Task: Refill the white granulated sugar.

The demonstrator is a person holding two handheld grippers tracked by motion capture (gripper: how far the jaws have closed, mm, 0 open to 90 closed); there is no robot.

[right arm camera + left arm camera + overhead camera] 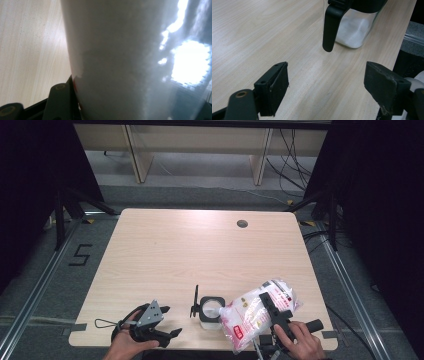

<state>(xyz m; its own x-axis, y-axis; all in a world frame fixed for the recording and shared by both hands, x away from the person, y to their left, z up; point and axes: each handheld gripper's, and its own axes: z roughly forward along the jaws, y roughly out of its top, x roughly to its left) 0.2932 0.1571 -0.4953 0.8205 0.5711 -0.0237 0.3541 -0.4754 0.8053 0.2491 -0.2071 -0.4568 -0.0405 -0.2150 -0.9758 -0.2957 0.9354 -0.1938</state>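
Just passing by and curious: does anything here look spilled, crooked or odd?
Nothing looks spilled. The bag of white grains lies tilted in the right tongs, its lower end against the clear jar, which already holds some white grains. The jar's black lid stands flipped open. The left tongs wait open beside it.

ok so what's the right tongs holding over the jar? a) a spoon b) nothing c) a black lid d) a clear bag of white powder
d: in the high view the right tongs grip a clear bag of white powder with red print, tilted toward the open jar, while the left tongs stand open and empty.
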